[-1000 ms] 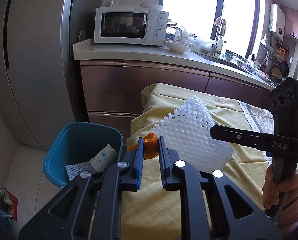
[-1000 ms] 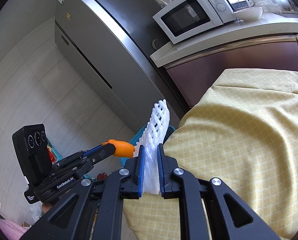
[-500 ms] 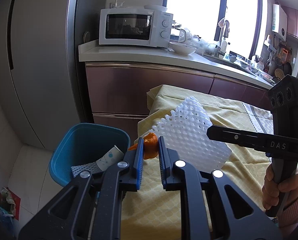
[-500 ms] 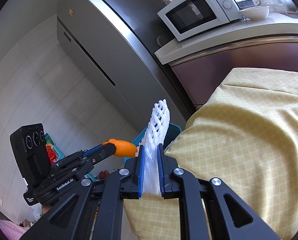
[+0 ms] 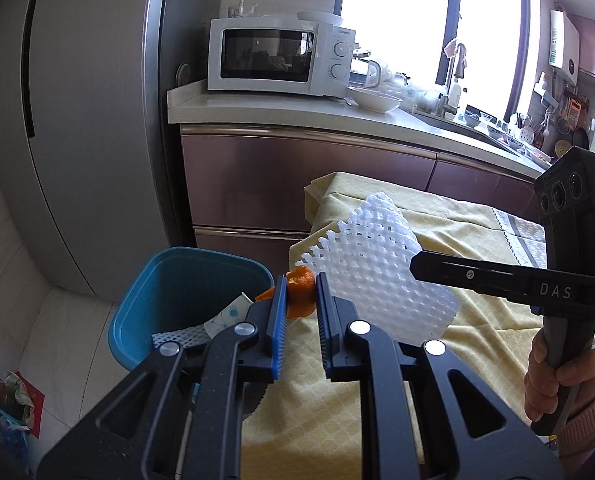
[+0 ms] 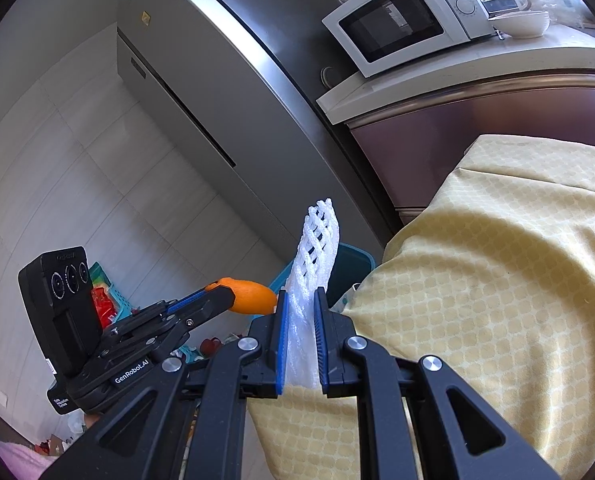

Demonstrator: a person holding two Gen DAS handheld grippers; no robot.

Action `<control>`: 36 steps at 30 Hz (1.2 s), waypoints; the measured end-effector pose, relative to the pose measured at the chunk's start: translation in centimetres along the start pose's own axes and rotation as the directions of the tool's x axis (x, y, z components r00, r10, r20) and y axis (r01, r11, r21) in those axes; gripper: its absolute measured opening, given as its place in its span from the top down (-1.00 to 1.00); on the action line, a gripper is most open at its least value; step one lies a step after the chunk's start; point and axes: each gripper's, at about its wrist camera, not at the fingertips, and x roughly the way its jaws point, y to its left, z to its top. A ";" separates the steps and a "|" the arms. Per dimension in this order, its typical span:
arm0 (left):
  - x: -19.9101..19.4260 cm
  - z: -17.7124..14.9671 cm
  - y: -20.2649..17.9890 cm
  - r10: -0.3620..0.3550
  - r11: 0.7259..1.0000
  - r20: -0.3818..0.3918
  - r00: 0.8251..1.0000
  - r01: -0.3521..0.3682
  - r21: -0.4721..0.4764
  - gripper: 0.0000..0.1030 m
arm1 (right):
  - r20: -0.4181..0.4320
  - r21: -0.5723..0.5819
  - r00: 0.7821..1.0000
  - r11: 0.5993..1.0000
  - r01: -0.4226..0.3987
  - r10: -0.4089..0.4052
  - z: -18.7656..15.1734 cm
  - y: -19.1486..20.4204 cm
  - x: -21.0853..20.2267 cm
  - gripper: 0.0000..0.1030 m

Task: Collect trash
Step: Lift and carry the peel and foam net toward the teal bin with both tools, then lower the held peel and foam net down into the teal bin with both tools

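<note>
Over the last second both loads have drifted toward the blue bin [image 5: 185,304] on the floor, left of the yellow-clothed worktop [image 5: 477,232]; the drop looks near. The right gripper [image 6: 300,312] is clamped on the white foam net [image 6: 315,248]; the left gripper [image 5: 301,300] pinches orange peel [image 5: 300,290]. A paper cup [image 5: 229,314] already lies inside; nothing blocks the bin.
</note>
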 end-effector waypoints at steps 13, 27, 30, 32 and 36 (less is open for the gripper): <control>-0.1 0.0 1.3 0.028 0.999 0.005 1.000 -0.028 -0.018 0.72 | -0.017 -0.005 1.000 1.000 -0.014 0.014 0.7 0.7 1.4 0.78; 0.2 0.2 2.5 0.063 0.997 0.006 0.998 -0.063 -0.040 0.72 | -0.034 -0.020 0.999 1.000 -0.020 0.019 1.0 1.3 2.5 0.78; 0.3 0.2 3.0 0.072 0.996 0.003 0.997 -0.072 -0.046 0.72 | -0.038 -0.023 0.999 1.000 -0.021 0.020 1.2 1.5 2.6 0.78; 0.5 0.2 3.3 0.078 0.996 0.002 0.997 -0.078 -0.050 0.72 | -0.041 -0.025 0.999 0.999 -0.023 0.022 1.2 1.6 2.8 0.78; 0.9 0.3 4.1 0.085 0.994 -0.003 0.996 -0.085 -0.063 0.72 | -0.049 -0.033 0.999 0.999 -0.022 0.021 1.3 1.7 3.1 0.78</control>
